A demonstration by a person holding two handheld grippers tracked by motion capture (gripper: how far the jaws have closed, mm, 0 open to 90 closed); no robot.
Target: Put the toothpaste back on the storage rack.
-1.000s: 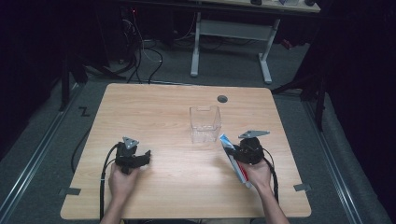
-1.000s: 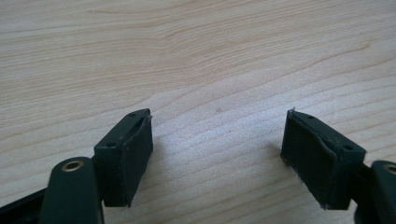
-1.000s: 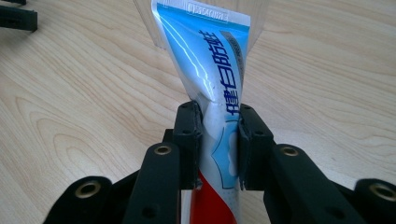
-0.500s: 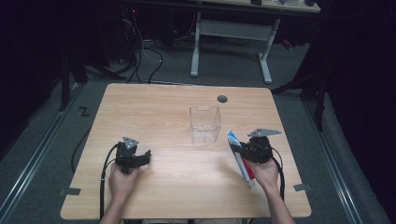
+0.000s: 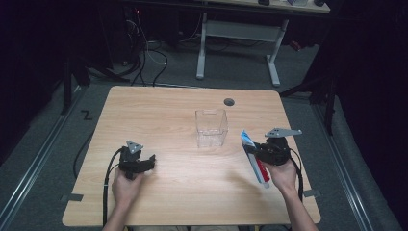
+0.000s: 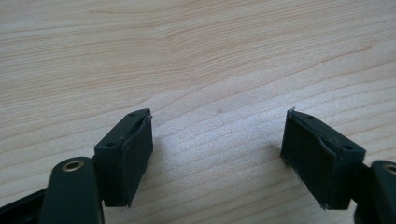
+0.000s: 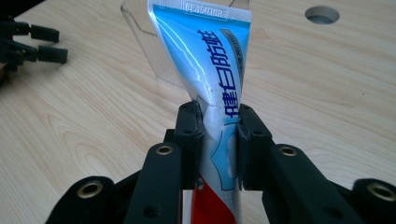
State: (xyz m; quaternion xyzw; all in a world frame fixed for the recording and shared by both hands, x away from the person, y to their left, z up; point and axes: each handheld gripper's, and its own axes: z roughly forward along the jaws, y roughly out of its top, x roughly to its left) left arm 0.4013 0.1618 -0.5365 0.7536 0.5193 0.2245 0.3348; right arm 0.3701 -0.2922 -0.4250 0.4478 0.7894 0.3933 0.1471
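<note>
A blue, white and red toothpaste tube (image 5: 254, 158) (image 7: 212, 60) is pinched at its middle by my right gripper (image 5: 262, 153) (image 7: 218, 140), shut on it and lifted a little above the table's right side. The tube's flat crimped end points up toward a clear plastic box (image 5: 210, 127) (image 7: 152, 51) that stands open-topped at the table's middle. My left gripper (image 5: 148, 163) (image 6: 217, 156) rests low over the wood at the left front, jaws wide apart with bare tabletop between them.
The wooden table (image 5: 159, 115) has a round cable hole (image 5: 229, 102) (image 7: 321, 14) behind the box. A dark floor with cables and a white desk frame (image 5: 240, 33) lies beyond the far edge.
My right gripper has risen and drifted rightward with the tube, away from the clear box. The left gripper has stayed where it was.
</note>
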